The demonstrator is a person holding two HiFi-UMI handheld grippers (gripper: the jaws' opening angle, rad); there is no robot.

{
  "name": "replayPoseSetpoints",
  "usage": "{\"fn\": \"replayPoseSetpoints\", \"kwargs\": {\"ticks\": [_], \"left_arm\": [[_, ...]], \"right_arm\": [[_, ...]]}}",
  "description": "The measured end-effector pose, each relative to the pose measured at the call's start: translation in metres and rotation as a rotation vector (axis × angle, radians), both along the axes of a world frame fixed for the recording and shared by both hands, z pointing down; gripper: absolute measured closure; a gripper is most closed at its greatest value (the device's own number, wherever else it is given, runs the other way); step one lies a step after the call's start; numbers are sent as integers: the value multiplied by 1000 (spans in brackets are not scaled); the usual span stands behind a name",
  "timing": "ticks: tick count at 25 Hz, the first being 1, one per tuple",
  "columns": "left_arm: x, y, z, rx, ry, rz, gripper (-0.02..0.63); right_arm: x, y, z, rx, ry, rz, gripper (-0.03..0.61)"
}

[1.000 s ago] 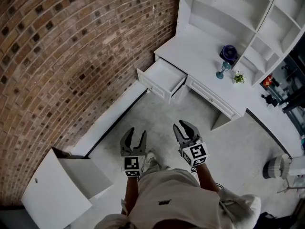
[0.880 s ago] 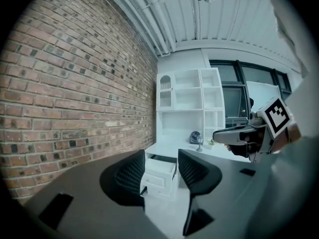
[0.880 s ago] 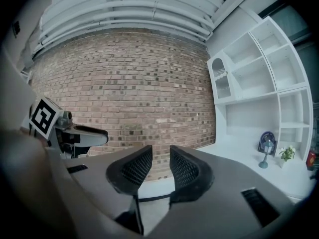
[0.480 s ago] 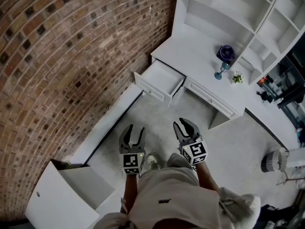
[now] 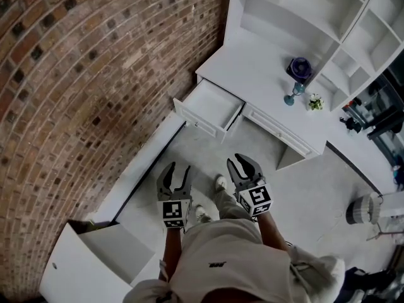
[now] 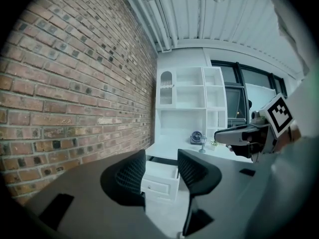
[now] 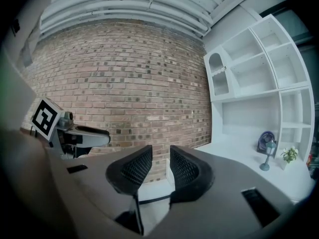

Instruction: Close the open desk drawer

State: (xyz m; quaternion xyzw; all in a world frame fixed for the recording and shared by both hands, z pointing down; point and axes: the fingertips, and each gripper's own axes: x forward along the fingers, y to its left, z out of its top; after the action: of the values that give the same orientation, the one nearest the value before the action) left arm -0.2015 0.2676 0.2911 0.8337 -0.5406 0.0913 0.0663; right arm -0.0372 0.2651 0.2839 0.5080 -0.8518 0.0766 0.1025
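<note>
With both sets of jaws empty, I start at the fingers. The left gripper has its 2 black pads parted by a moderate gap. Through that gap, far off, I can see the open drawer. The right gripper has a narrower gap, its pads close but not touching, and only the brick wall and floor show behind it.

From the head view, the left gripper and right gripper sit side by side at waist height, both pointing toward the desk. The drawer is pulled fully out of the desk's left end, next to the brick wall, and it looks empty.

Compared with 1 second ago, the grippers have edged forward over the floor and a shoe now shows ahead of the body, so I judge a step toward the desk is under way. The drawer itself has not moved.

That puts me in the approach phase, well apart from the drawer front. Nothing has been pushed yet, and I need to get closer before either gripper can press on the front panel.
</note>
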Motion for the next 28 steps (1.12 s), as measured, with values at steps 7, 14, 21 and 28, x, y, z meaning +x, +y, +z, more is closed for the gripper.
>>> {"fn": "replayPoseSetpoints", "kwargs": {"ticks": [7,14,21,28], "left_arm": [[11,-54,-1,9,-26,-34,402],[26,-109,5,-5,-49,-92,404],[47,-154,1,-6,-70,-137,407],[71,-185,0,-16,-83,-154,410]], "right_arm": [[5,-62,3,16,-27,-54,477],[18,-126,7,4,-46,-116,477],[33,-173,5,-15,-72,-175,477],[46,-207,9,-46,-113,-200,477]]}}
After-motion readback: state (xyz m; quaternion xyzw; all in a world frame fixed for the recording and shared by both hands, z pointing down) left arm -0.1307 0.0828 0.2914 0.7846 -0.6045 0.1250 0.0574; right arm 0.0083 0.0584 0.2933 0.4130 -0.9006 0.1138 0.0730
